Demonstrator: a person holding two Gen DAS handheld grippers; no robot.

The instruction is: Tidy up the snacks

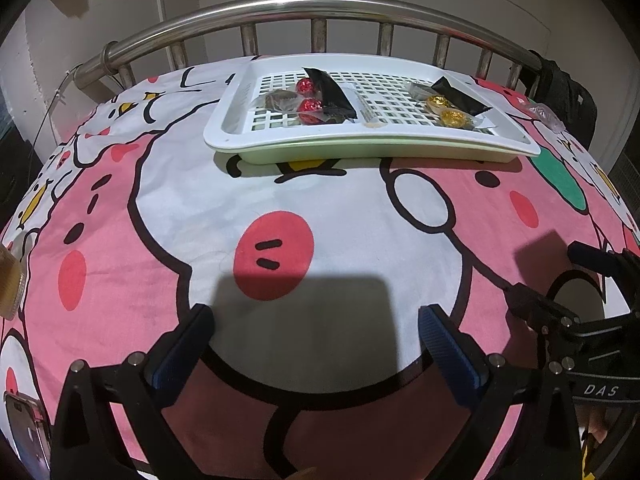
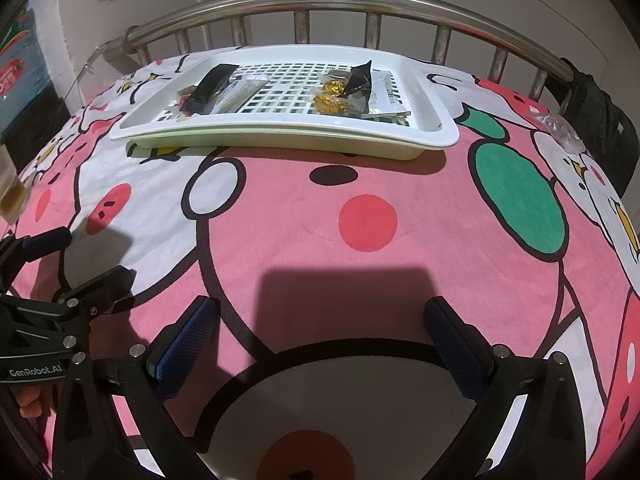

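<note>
- Nearest, the left claw (image 1: 316, 330) hangs low over the bed with its two blue pads wide apart and nothing between them.
- The right claw (image 2: 322, 320) is the same: spread wide and holding nothing. Both claws are well apart from the snacks.
- Each claw shows at the edge of the other's view, so they sit side by side.
- Under them is a pink and white cartoon blanket (image 1: 280, 208) that covers the bed. Dark square shadows fall on it just ahead of each claw.
- Farther back, a white tray (image 1: 360, 142) with a grid of holes lies flat on the blanket, near the head of the bed.
- All the snacks are in the tray, in two little heaps.
- On the tray's left are two red foil balls (image 1: 310, 98), one long black packet (image 1: 330, 90) lying partly across them, and a brown candy in clear wrap (image 1: 280, 100).
- On the tray's right are two gold foil balls (image 1: 444, 108) and one more black packet (image 1: 460, 94) touching them.
- Some pale flat packets lie in the tray too, but I cannot count them well.
- A crumpled clear wrapper (image 1: 546, 116) lies on the blanket, outside the tray, to the right.
- Behind it all, a shiny metal bed rail (image 1: 320, 10) with upright bars curves along, with a dark bag (image 1: 564, 92) hung on its right end.
</note>
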